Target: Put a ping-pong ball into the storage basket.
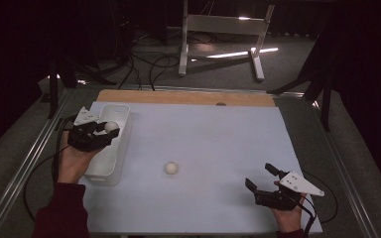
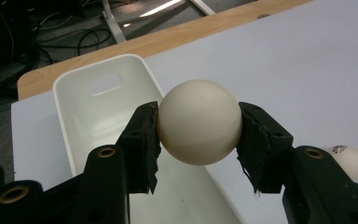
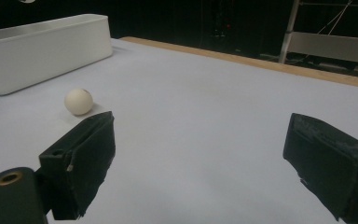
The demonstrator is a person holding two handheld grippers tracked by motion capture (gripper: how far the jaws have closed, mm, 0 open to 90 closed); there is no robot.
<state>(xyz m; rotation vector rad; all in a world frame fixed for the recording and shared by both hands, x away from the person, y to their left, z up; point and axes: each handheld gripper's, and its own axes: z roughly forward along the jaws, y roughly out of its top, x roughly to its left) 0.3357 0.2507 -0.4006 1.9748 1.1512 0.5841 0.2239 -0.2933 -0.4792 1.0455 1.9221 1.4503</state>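
My left gripper (image 1: 110, 129) is shut on a white ball (image 1: 111, 126), held above the long white bin (image 1: 110, 153) at the table's left side. In the left gripper view the ball (image 2: 199, 122) sits pinched between both black pads (image 2: 144, 140), with the bin (image 2: 93, 116) below and behind it. A second white ball (image 1: 171, 167) lies on the white table sheet near the middle, and shows in the right gripper view (image 3: 79, 101) and the left gripper view (image 2: 349, 161). My right gripper (image 1: 261, 178) rests near the front right, open and empty (image 3: 200, 158).
The bin (image 3: 42, 49) stands at the far left in the right gripper view. A wooden strip (image 1: 186, 97) runs along the table's far edge. A white metal frame (image 1: 223, 34) and cables lie on the floor beyond.
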